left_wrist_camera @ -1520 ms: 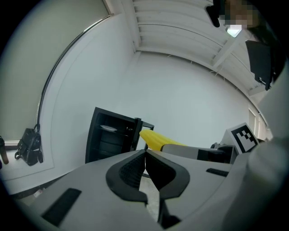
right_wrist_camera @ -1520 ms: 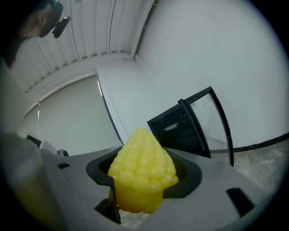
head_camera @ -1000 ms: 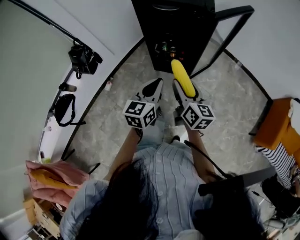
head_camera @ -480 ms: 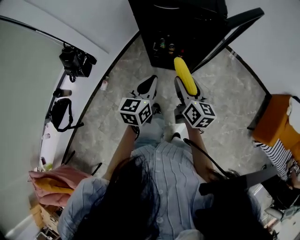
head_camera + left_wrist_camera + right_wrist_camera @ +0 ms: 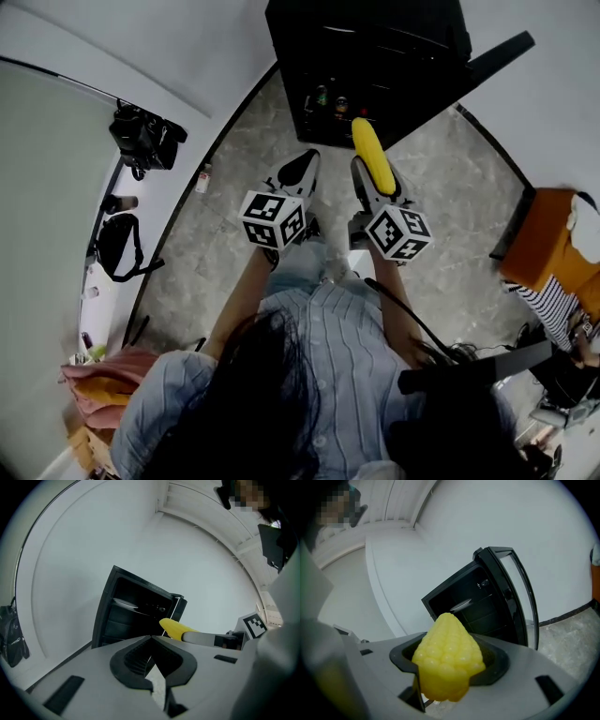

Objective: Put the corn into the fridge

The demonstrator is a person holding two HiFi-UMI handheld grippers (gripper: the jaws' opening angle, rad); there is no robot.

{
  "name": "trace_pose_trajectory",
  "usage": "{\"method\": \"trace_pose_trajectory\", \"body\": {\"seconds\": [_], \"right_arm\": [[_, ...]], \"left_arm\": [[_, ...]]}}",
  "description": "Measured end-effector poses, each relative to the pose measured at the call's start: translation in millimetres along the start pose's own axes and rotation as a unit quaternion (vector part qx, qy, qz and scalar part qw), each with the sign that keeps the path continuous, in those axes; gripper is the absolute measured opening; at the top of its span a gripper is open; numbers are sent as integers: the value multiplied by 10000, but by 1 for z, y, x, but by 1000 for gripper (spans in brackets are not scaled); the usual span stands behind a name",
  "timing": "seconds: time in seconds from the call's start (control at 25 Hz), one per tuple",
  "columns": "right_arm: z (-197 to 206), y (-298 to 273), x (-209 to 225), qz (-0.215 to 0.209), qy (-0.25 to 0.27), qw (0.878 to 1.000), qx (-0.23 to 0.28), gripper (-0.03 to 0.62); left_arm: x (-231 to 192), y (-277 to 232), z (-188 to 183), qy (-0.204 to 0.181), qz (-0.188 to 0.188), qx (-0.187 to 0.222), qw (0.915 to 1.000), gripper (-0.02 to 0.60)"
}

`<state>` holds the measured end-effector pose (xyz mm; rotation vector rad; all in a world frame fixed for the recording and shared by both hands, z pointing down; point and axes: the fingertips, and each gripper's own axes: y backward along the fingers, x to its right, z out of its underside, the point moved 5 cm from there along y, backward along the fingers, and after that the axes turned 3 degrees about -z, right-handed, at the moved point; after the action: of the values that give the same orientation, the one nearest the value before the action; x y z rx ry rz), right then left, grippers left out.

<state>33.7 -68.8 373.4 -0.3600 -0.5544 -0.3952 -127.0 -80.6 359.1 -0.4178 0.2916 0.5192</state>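
Note:
The yellow corn (image 5: pixel 371 154) sticks forward out of my right gripper (image 5: pixel 373 180), which is shut on it; its tip (image 5: pixel 448 658) points at the small black fridge (image 5: pixel 366 56). The fridge stands ahead with its door (image 5: pixel 487 64) swung open to the right, and bottles show on a lower shelf (image 5: pixel 330 96). In the right gripper view a plate (image 5: pixel 461 604) lies on a fridge shelf. My left gripper (image 5: pixel 296 174) is beside the right one, shut and empty. The left gripper view shows the corn (image 5: pixel 176 629) at right and the fridge (image 5: pixel 133 613) beyond.
Grey stone floor (image 5: pixel 234 234) lies between me and the fridge. A black bag (image 5: pixel 142 139) and another bag (image 5: pixel 117 246) sit by the left wall. An orange seat (image 5: pixel 548 253) stands at the right. White walls flank the fridge.
Both grippers have moved slightly forward toward the open fridge, the corn still held in the right one. The view has shifted a little.

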Motion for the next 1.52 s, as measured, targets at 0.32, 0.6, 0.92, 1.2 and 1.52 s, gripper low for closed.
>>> {"method": "trace_pose_trajectory", "body": {"seconds": [0.32, 0.6, 0.92, 1.2, 1.52], "right_arm": [[-3, -12, -2, 273, 12, 9995, 187, 265], [2, -10, -3, 310, -23, 9994, 147, 265], [13, -29, 15, 210, -2, 9998, -14, 265], [22, -65, 49, 83, 11, 9999, -100, 265], [51, -116, 112, 74, -176, 9997, -163, 265]], "left_arm": [[-16, -9, -4, -64, 282, -96, 9995, 9], [-20, -13, 5, -1, 346, -157, 9993, 9], [-25, -36, 15, -246, 522, -188, 9982, 9], [-44, -77, 23, -374, 572, -229, 9974, 9], [-70, -127, 47, -204, 546, -312, 9978, 9]]}}
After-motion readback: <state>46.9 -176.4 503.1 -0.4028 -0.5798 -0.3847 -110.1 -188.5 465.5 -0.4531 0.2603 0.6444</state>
